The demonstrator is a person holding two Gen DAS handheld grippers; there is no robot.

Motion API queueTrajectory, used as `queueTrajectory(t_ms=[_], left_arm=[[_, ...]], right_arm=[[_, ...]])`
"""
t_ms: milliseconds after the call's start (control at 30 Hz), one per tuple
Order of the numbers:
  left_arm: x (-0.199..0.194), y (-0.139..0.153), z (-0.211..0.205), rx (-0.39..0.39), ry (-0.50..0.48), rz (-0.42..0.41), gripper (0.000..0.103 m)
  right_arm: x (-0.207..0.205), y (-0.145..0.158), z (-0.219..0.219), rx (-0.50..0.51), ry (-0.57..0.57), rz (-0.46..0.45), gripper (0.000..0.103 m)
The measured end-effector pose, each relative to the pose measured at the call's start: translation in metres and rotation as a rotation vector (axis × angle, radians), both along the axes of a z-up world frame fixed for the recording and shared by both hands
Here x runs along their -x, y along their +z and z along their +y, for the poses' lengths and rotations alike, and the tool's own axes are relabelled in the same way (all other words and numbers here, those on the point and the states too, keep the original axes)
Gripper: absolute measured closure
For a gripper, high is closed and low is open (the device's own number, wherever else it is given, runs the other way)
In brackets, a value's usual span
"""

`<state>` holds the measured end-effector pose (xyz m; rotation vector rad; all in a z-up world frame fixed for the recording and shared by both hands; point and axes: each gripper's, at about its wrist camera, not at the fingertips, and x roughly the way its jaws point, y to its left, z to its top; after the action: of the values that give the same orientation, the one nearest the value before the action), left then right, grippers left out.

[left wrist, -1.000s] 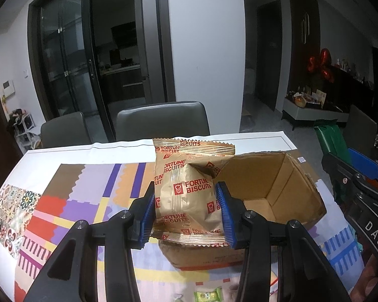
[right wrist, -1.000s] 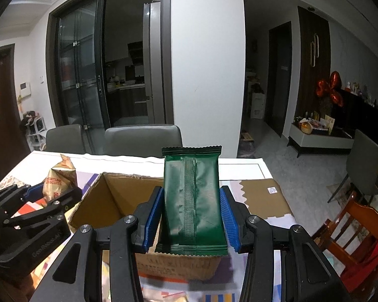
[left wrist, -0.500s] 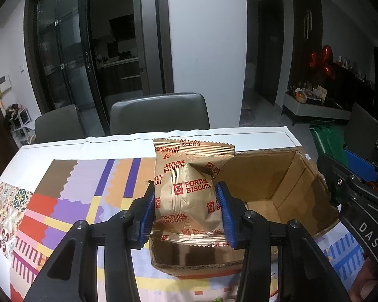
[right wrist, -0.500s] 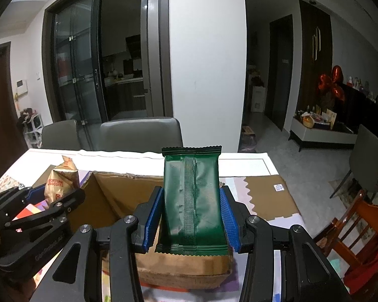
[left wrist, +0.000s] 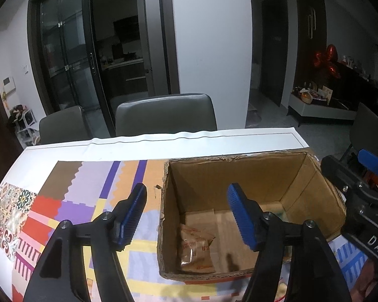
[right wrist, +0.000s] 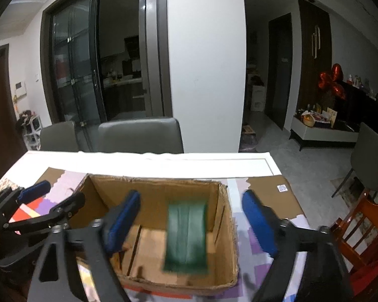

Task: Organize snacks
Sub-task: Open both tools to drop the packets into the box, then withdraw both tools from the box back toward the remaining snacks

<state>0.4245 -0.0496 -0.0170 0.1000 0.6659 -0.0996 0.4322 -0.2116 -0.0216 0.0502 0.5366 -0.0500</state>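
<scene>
An open cardboard box (left wrist: 322,201) stands on the table with the patterned cloth; it also shows in the right wrist view (right wrist: 226,226). My left gripper (left wrist: 189,216) is open and empty above the box's left wall. A tan Fortune Biscuits packet (left wrist: 195,248) lies on the box floor below it. My right gripper (right wrist: 191,222) is open above the box. A dark green packet (right wrist: 186,234), blurred, is between its jaws and free of them, inside the box. The left gripper (right wrist: 50,196) shows at the left of the right wrist view, and the right gripper's finger (left wrist: 375,163) at the right edge of the left wrist view.
Two grey chairs (left wrist: 163,113) stand behind the table's far edge. A flat cardboard sheet (right wrist: 272,196) lies right of the box. A wooden chair with red cloth (right wrist: 365,231) stands at the table's right. The patterned cloth (left wrist: 70,191) spreads left of the box.
Both grippers opened. The biscuit packet dropped from my left gripper onto the box floor. The green packet left my right gripper and is falling into the box.
</scene>
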Motion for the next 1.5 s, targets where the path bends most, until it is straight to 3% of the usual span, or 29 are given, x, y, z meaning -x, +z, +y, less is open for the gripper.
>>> queueTrajectory(t_ms=[233,633,1500], left_arm=[[0.009,0.009,0.003,-0.008,0.018,-0.036,0.02],[0.029,0.019,0.007,-0.008,0.037,-0.051,0.016],[0.086,0.035,0.0,-0.002,0.025,-0.066,0.016]], right_arm=[[0.001,0.001,0.001,0.011,-0.002,0.003,0.017],[0.008,0.008,0.004,0.015,-0.004,0.016,0.017],[0.077,0.027,-0.009,0.044,-0.029,-0.023,0.017]])
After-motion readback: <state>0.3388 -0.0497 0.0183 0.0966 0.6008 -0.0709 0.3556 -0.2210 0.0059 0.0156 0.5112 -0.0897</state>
